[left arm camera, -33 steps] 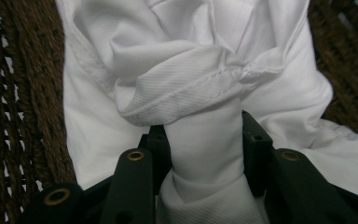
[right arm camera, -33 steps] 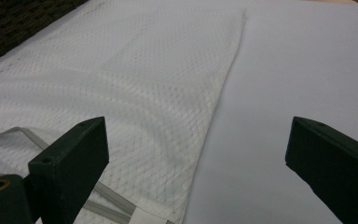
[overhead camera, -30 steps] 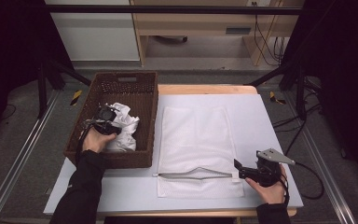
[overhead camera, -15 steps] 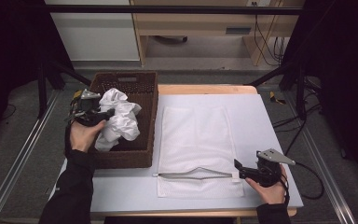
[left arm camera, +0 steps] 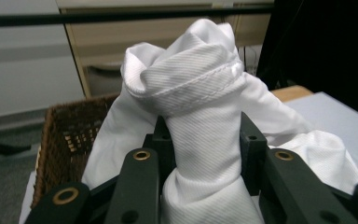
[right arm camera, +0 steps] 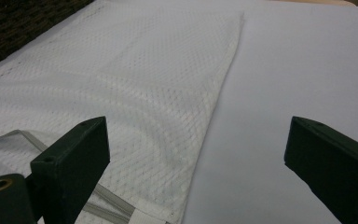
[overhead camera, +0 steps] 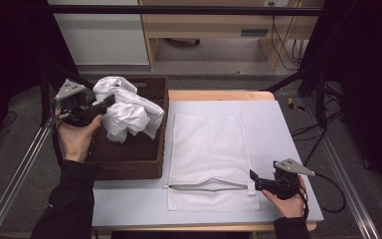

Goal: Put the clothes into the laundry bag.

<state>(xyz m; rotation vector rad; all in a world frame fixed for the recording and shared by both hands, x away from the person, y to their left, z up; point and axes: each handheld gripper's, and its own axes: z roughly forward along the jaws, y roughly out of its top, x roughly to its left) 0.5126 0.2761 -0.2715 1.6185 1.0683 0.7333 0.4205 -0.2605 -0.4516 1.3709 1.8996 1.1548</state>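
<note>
White garment lifted above the basket

The left gripper (overhead camera: 110, 99) clamps the white garment (overhead camera: 127, 113) over the wicker basket (overhead camera: 129, 158), its bunched length drooping toward the mesh bag (overhead camera: 210, 149); the right gripper (overhead camera: 252, 179) rests wide apart, holding nothing, beside the bag's zipper end.

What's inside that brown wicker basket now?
The basket shows bare woven floor near its front. The white cloth, pinched by the left gripper, hangs over its back part, hiding whatever lies underneath.
</note>
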